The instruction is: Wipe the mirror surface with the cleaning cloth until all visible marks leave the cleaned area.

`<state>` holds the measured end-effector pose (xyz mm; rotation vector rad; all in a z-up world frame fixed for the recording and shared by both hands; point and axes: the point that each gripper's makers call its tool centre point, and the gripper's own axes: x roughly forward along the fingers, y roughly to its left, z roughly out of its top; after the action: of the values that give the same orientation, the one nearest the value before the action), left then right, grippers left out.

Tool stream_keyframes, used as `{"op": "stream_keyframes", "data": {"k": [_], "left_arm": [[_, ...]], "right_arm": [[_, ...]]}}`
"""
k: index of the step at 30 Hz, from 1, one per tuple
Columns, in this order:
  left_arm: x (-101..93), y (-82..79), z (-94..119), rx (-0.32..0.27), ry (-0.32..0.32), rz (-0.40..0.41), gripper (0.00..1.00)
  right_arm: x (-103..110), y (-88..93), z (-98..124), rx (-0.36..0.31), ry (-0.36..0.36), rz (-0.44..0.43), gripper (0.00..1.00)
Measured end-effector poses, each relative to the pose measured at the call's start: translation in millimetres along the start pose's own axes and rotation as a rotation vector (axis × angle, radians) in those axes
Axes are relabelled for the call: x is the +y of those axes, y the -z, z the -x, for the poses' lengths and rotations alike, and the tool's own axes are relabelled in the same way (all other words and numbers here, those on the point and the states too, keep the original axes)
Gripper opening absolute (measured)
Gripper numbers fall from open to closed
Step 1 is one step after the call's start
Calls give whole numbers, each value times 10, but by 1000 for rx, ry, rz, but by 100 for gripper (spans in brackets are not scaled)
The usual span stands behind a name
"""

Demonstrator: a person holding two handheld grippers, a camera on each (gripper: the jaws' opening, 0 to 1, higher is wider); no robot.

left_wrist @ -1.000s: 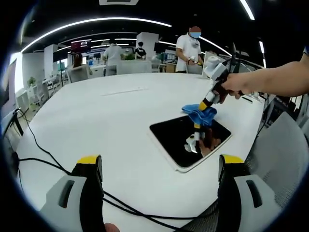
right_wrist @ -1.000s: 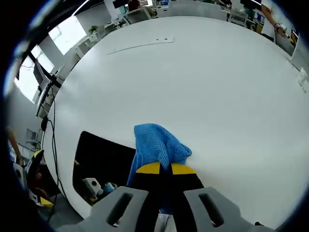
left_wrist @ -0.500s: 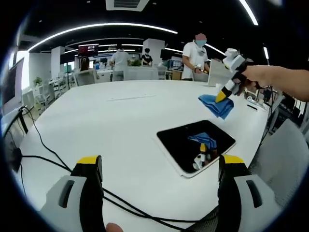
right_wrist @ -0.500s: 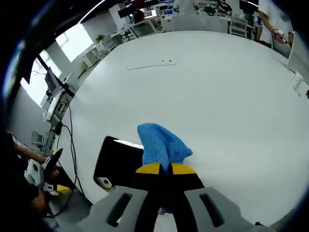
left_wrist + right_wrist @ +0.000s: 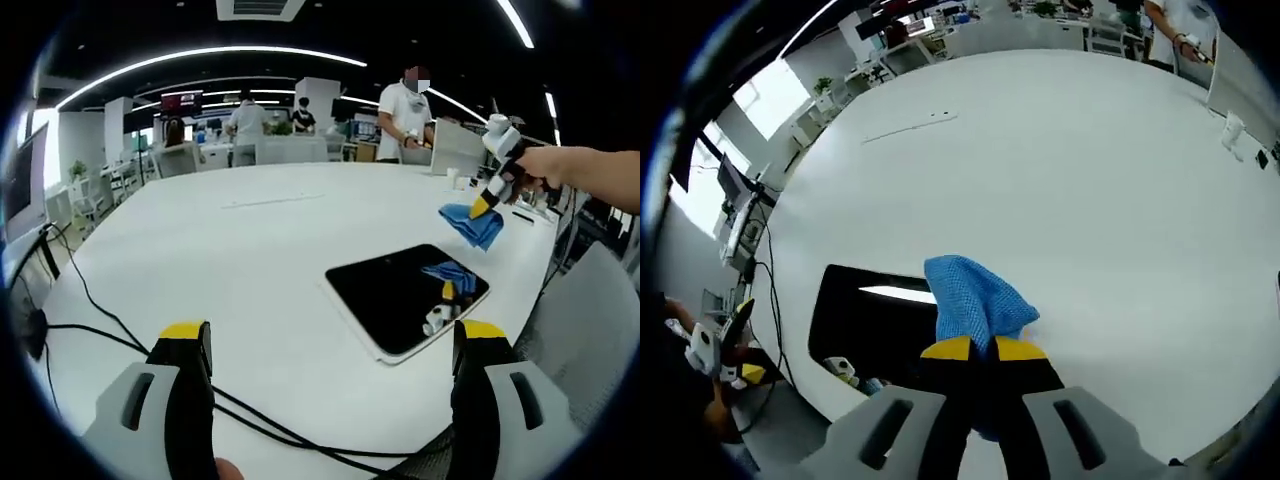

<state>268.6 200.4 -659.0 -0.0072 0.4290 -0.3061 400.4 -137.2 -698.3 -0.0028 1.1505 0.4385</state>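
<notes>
The left tongs (image 5: 325, 350) are sitting low at the near edge of the desk (image 5: 200, 250). Their two jaws are standing wide apart, and nothing is between them.

The mirror (image 5: 405, 295) is lying flat on the desk, ahead of the left tongs and off to the right, close to the desk's right edge. Its long side is running slanted, from the near side up toward the far right. It is looking dark and shiny. I cannot tell if any marks are on it.

The right tongs (image 5: 488, 202) are hanging in the air past the mirror's far right corner. They are pinching the blue cleaning cloth (image 5: 474, 224) tight. The cloth is not touching the glass.

The right tongs are nearer the mirror, so I think they are needing to come down and back onto it.

No bowls or boxes are on the desk.
</notes>
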Motion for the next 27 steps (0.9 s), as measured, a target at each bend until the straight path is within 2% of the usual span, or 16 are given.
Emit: {"op": "stream_keyframes", "data": {"k": [5,11,16,17,19,21,22,25,27], "left_arm": [[-8,6,-2,5,2,-3,99],[4,7,2,5,-2,-1,99],[-1,25,-4,14,4,-5,99],[-6,29,-6,16,7,-4,99],[-15,44,-17,24,12,-9,99],[-39,41,-26,30,22,-24,99],[-43,39,-29,35,23,-34,99],[-39,-22,-18,28,29,-48,99],[115,-106,-4,18,4,-46,99]], "right_arm": [[-153,179,-183,2,27,-2,1],[-246,243,-287,-18,64,51,6],[-279,293,-322,-35,104,157,26],[-275,319,-332,-30,107,157,29],[-277,303,-331,-52,113,211,31],[-278,303,-327,-56,115,215,35],[-292,291,-323,-59,117,215,41],[-272,281,-280,-75,89,180,49],[-273,216,-198,-120,89,207,57]]}}
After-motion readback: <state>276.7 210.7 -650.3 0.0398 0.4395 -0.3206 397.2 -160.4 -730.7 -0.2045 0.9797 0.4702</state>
